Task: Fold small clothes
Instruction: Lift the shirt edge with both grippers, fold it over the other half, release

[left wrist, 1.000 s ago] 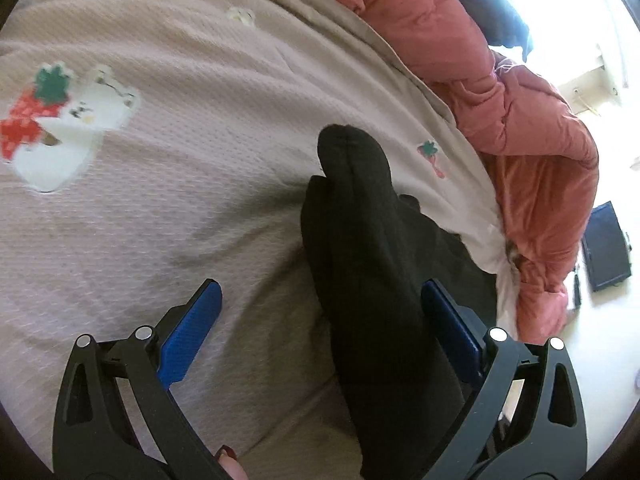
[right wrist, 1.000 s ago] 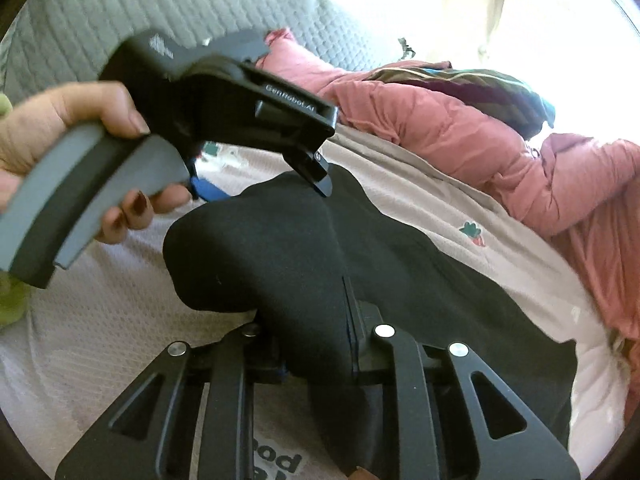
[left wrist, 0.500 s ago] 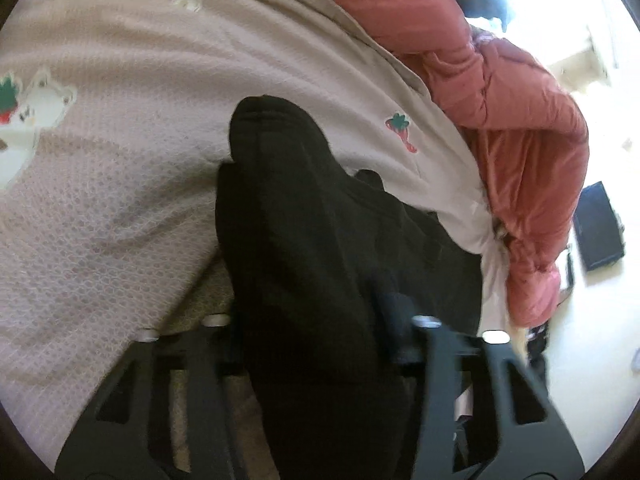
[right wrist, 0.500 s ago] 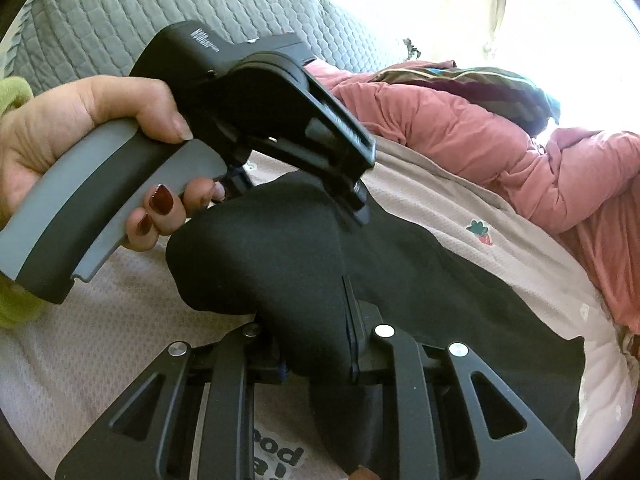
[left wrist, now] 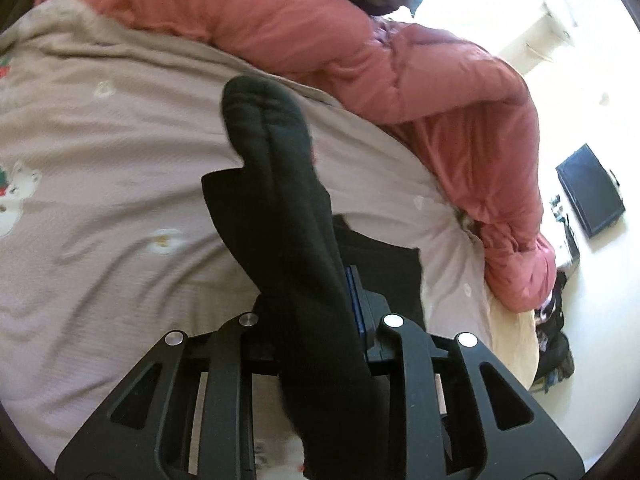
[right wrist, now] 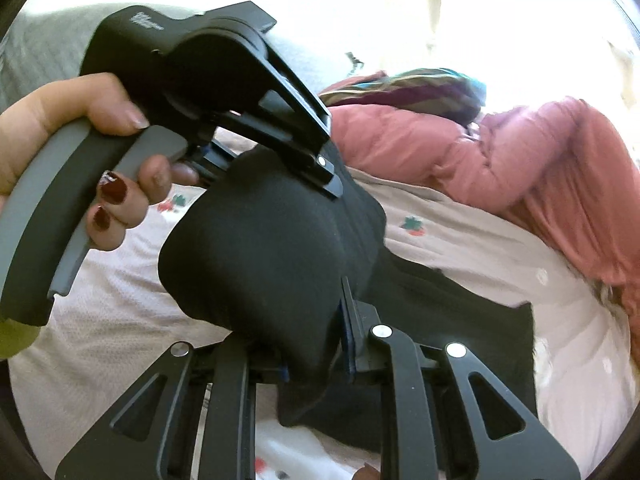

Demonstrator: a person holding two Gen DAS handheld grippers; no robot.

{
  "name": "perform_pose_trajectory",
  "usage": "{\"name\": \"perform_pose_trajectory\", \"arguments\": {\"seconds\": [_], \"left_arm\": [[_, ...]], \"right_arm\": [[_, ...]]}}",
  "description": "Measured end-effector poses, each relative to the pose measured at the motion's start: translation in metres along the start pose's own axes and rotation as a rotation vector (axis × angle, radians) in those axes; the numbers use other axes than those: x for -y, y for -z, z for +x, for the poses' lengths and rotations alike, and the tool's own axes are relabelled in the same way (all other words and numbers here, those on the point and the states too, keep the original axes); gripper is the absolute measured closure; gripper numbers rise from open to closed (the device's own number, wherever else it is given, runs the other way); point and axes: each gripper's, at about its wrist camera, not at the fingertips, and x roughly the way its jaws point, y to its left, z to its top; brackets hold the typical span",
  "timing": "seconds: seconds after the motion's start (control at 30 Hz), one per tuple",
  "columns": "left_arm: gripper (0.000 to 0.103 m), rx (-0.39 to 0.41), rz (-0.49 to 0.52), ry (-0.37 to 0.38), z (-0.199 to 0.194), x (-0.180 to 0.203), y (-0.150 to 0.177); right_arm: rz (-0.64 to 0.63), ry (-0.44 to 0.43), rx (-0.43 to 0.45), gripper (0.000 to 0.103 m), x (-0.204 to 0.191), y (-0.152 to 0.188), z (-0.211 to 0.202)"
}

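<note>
A small black garment point(left wrist: 280, 184) lies partly on the beige printed bedspread point(left wrist: 100, 168), with one end lifted. My left gripper point(left wrist: 320, 304) is shut on a bunched fold of it, which sticks up past the jaws. My right gripper point(right wrist: 316, 340) is shut on another part of the same black garment point(right wrist: 264, 248). In the right wrist view the left gripper's body point(right wrist: 208, 68) and the hand holding it sit close above the raised cloth. The rest of the garment trails flat to the right point(right wrist: 460, 312).
A rumpled pink duvet point(left wrist: 380, 60) lies along the far side of the bed, with a striped dark cloth point(right wrist: 404, 88) on it. A grey quilted headboard point(right wrist: 40, 52) stands at the left. A black flat device point(left wrist: 590, 196) lies on the pale floor past the bed's edge.
My left gripper was open around the black cloth, then closed on it. Both grippers have lifted the pinched cloth and the left has swung toward the pink duvet.
</note>
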Motion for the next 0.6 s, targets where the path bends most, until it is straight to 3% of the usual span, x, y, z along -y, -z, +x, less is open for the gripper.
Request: {"name": "perform_pose_trajectory", "arguments": {"seconds": [0.27, 0.5, 0.57, 0.6], "left_arm": [[0.087, -0.037, 0.070, -0.013, 0.040, 0.066, 0.016], [0.086, -0.076, 0.130, -0.058, 0.075, 0.095, 0.028], [0.083, -0.093, 0.147, -0.093, 0.089, 0.098, 0.032], [0.070, -0.099, 0.156, -0.102, 0.093, 0.099, 0.033]], "right_arm": [[0.118, 0.030, -0.019, 0.086, 0.058, 0.019, -0.017], [0.227, 0.023, -0.058, 0.086, 0.097, 0.040, -0.016], [0.289, 0.001, -0.077, 0.086, 0.107, 0.049, -0.010], [0.324, -0.011, -0.083, 0.086, 0.114, 0.054, -0.008]]}}
